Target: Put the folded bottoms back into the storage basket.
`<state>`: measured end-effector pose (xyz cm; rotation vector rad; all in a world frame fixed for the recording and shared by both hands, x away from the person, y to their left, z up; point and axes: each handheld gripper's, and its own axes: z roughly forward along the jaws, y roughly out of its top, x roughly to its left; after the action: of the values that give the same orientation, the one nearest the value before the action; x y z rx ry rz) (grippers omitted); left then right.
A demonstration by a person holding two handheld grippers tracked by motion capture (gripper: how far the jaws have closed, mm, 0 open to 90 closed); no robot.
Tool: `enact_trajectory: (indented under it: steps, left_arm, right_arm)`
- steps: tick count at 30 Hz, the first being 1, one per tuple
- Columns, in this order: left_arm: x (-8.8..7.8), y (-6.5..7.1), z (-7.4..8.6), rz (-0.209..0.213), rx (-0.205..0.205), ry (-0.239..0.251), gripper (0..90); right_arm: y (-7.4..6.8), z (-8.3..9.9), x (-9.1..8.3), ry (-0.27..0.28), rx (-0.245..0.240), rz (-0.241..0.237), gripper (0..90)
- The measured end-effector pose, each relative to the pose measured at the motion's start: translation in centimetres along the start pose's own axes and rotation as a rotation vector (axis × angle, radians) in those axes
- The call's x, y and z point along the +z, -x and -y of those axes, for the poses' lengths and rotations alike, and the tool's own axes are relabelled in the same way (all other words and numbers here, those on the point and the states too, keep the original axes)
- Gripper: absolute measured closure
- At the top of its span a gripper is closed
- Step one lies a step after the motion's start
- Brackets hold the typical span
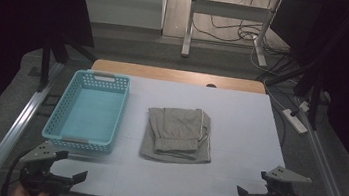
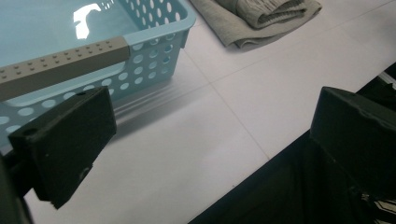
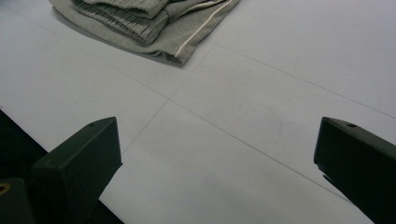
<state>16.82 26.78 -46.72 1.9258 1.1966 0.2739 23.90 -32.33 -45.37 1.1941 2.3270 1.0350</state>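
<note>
Table (image 1: pixel 232 185), white top: folded grey garment (image 1: pixel 178 134) at centre, flat; blue basket (image 1: pixel 87 112) just left of it, apart. Left gripper (image 1: pixel 71 166) at near left edge beside basket, jaws spread, nothing held. Right gripper (image 1: pixel 252 185) at near right edge, jaws spread, nothing held.

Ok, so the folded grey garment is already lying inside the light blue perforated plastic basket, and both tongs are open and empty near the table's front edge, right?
Not quite. The folded grey garment lies on the white table, to the right of the light blue perforated plastic basket, which is empty; the high view shows this. The rest holds: the left tongs and right tongs are open and empty near the front edge.
</note>
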Motion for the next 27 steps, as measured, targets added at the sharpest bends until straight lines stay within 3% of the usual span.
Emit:
enact_trajectory:
  steps: [20,27]
  left_arm:
    - [0.1,0.5,-0.4,0.071,0.013,0.026,0.0]
    - [1.0,1.1,-0.9,0.128,0.065,-0.005,0.2]
  right_arm:
    - [-0.1,0.0,0.1,-0.013,-0.007,-0.009,1.2]
    - [0.0,0.0,0.1,-0.016,-0.009,-0.013,1.2]
